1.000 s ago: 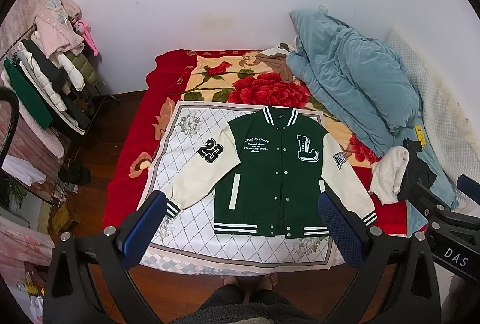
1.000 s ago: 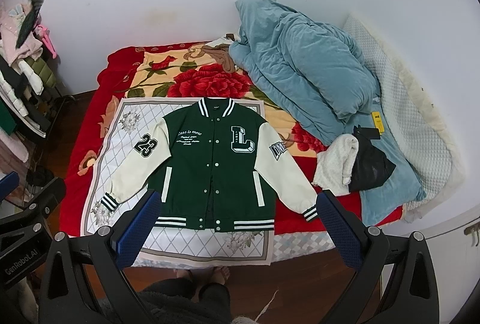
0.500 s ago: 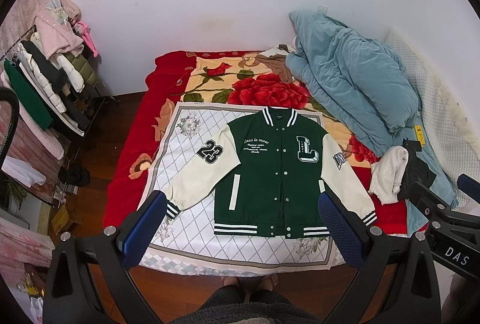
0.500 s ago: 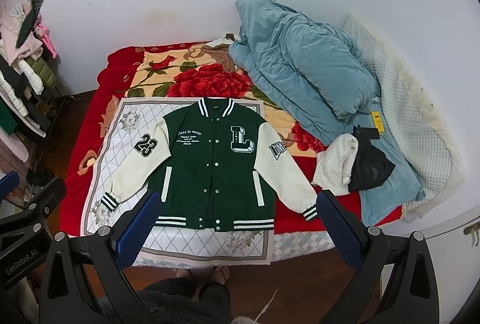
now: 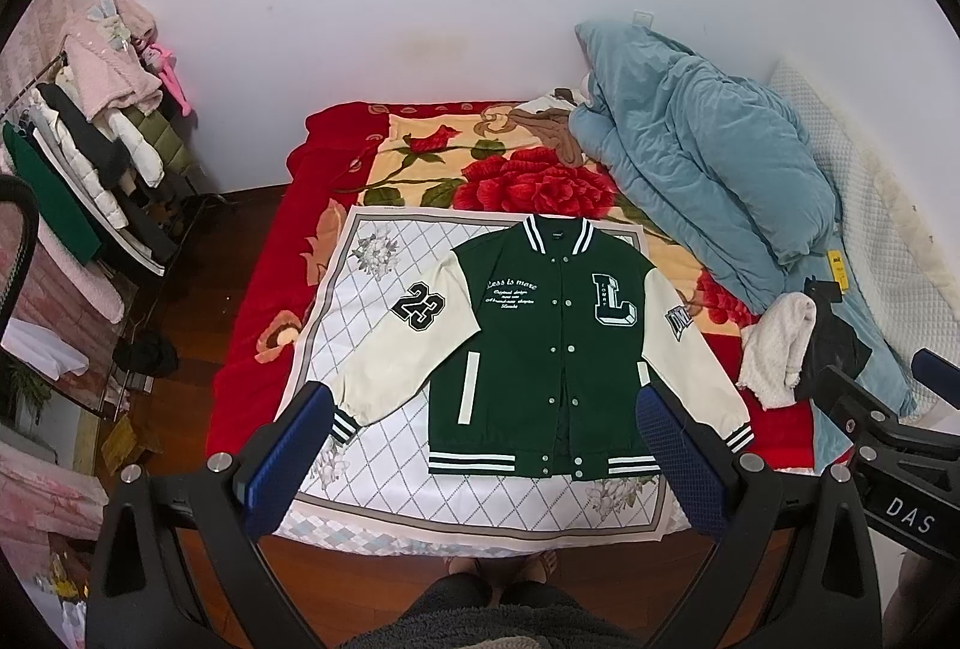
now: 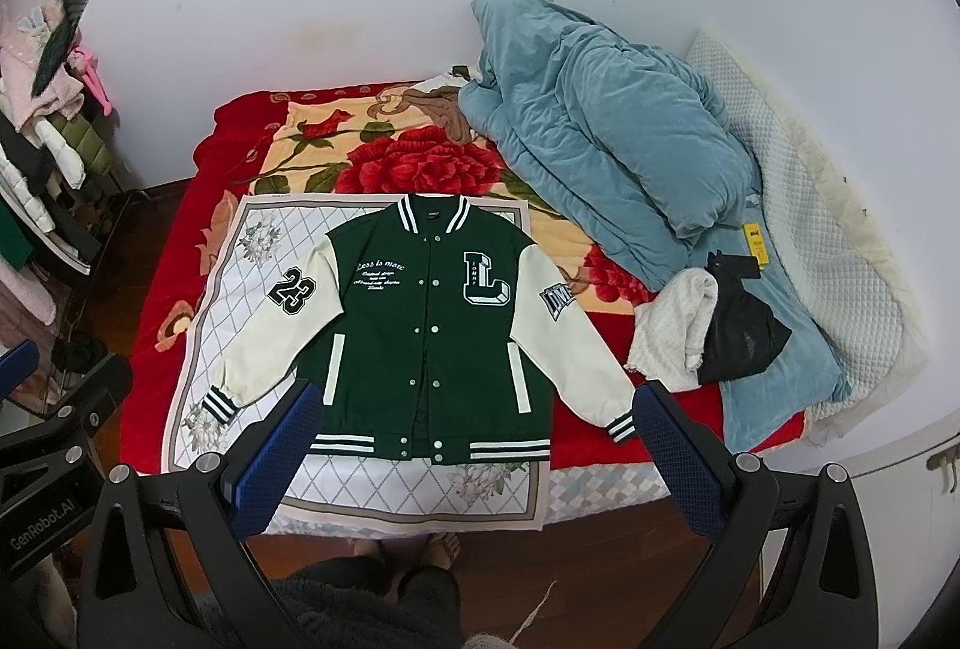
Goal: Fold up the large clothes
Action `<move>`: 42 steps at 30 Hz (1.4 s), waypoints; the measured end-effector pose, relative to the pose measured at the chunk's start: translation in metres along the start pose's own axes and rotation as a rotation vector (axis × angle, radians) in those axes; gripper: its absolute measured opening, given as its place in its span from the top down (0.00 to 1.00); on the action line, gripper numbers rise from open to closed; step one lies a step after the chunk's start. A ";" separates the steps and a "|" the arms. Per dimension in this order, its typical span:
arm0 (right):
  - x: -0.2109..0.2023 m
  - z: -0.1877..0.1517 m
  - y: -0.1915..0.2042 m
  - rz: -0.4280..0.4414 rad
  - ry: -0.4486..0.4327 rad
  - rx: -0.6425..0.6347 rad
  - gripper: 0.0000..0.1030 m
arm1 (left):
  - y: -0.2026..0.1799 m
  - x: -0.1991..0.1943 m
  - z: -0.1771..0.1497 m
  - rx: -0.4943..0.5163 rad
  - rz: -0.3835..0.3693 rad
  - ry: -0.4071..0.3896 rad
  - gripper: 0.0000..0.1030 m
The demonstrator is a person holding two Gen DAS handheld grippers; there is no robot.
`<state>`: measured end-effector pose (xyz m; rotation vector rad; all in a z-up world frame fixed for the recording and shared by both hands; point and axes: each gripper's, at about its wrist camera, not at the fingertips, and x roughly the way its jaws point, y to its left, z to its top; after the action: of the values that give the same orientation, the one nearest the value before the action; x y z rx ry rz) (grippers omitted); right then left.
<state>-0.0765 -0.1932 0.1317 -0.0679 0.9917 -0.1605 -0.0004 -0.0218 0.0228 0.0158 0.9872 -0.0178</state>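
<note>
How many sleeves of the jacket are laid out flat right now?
2. On the varsity jacket, the "23" sleeve angles out over the white patterned mat; the other sleeve reaches onto the red floral blanket. Neither is folded.

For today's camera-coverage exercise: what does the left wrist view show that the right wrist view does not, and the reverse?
Left wrist only: the right gripper at the edge and the full clothes rack.
Right wrist only: the left gripper at the edge.
Both: the jacket spread flat on the patterned cloth, the blue duvet, and open, empty jaws.
</note>
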 end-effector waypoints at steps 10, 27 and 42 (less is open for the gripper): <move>0.059 0.008 -0.017 0.023 0.039 0.154 0.00 | -0.009 0.061 0.014 0.034 0.065 -0.049 0.00; 0.476 -0.204 -0.254 0.048 0.385 1.048 0.40 | -0.094 0.390 -0.015 0.073 0.233 0.208 0.00; 0.672 -0.301 -0.350 0.047 0.016 1.640 0.79 | -0.171 0.620 -0.064 0.063 0.244 0.367 0.00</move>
<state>-0.0048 -0.6449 -0.5430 1.4456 0.6323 -0.8783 0.2844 -0.1959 -0.5306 0.2030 1.3454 0.1843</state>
